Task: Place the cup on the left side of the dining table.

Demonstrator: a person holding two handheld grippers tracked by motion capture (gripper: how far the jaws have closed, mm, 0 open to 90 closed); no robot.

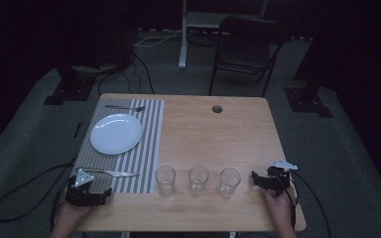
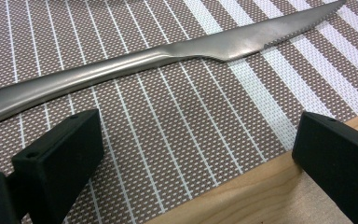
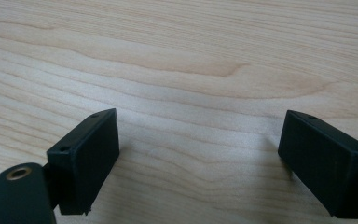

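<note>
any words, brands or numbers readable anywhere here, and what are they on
None can be read.
Knife: bare metal, no stamp or brand on the side that shows.
Plate, fork and three glasses: plain, no marks to be made out from the high view.
Mat: stripes, no lettering.
Left gripper and right gripper: black jaws with no label.

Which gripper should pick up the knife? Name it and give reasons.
Left. The left gripper sits open on the striped placemat, just short of the knife; the right gripper is open over bare table, past the glasses.
</note>
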